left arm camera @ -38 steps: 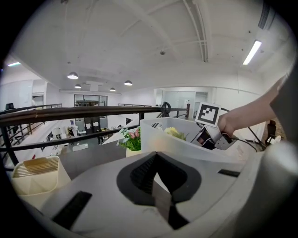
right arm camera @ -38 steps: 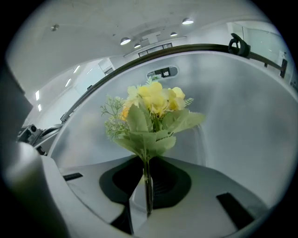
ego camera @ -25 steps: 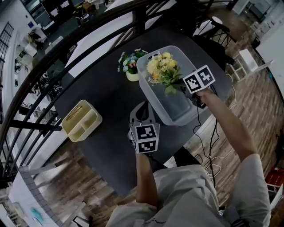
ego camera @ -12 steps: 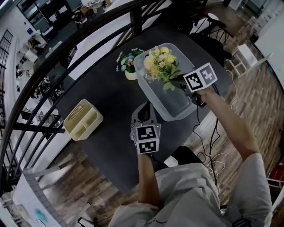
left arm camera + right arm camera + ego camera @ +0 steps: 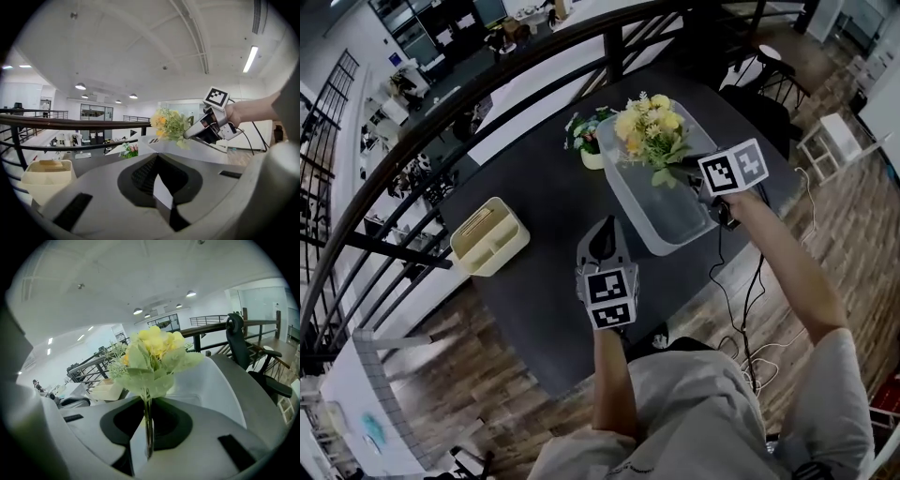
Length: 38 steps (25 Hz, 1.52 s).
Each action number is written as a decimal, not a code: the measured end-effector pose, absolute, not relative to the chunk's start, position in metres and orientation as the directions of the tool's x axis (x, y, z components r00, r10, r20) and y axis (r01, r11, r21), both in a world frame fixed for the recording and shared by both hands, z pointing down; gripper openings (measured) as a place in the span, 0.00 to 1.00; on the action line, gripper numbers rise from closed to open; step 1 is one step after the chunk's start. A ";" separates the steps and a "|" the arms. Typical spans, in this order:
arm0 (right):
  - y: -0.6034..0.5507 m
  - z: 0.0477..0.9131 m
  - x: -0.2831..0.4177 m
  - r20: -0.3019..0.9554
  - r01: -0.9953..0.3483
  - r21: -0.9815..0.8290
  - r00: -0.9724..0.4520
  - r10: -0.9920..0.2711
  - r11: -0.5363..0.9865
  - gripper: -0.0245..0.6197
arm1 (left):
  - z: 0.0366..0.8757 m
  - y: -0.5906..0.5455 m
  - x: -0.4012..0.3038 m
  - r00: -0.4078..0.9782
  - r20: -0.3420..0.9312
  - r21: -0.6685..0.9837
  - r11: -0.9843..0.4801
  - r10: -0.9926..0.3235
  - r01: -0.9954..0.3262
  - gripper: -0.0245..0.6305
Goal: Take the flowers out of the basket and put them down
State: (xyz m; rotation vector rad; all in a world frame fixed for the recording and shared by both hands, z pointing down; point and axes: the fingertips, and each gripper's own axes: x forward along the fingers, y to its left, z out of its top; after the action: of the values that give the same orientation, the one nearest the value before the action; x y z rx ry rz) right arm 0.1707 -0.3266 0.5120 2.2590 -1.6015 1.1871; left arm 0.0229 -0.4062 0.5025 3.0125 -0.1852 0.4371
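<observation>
A bunch of yellow flowers [image 5: 650, 129] with green leaves hangs in the air above the far end of the clear plastic basket [image 5: 675, 230]. My right gripper [image 5: 684, 172] is shut on its stem from the right. In the right gripper view the thin stem runs down between the closed jaws [image 5: 147, 446], and the flowers [image 5: 154, 355] stand upright above them. My left gripper [image 5: 603, 246] hovers over the dark table just left of the basket, shut with nothing in it. From the left gripper view [image 5: 171, 208], the flowers [image 5: 168, 124] and the right gripper [image 5: 198, 132] show ahead.
A small pot of blue and pink flowers [image 5: 586, 141] stands on the dark table [image 5: 544, 216] behind the basket's left corner. A beige desk organiser [image 5: 492, 236] sits at the table's left edge. A black railing [image 5: 441, 112] curves behind the table, and cables hang off its right side.
My right gripper has risen with the yellow flowers, lifting them higher above the basket. My left gripper has lifted slightly and stays beside the basket.
</observation>
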 end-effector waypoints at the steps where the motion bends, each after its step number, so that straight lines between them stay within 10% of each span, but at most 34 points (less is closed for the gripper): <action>1: -0.325 0.508 0.167 0.644 -0.846 -0.327 0.126 -0.755 -0.421 0.15 | 0.499 -0.405 0.017 0.953 0.272 0.080 -0.984 -0.132 -0.159 0.07; 18: -0.324 0.475 0.121 0.454 -0.859 -0.438 0.041 -0.890 -0.263 0.15 | 0.507 -0.401 -0.092 0.886 0.331 0.028 -0.935 -0.324 -0.352 0.07; 38: -0.340 0.463 0.071 0.470 -0.817 -0.454 0.118 -0.875 -0.354 0.15 | 0.486 -0.412 -0.073 0.947 0.298 0.022 -0.991 -0.117 -0.130 0.07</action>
State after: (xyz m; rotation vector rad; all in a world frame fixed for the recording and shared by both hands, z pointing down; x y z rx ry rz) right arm 0.0705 -0.3399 0.4635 2.4089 -1.8286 1.1178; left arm -0.0727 -0.4116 0.4859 3.0589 -0.1942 0.4647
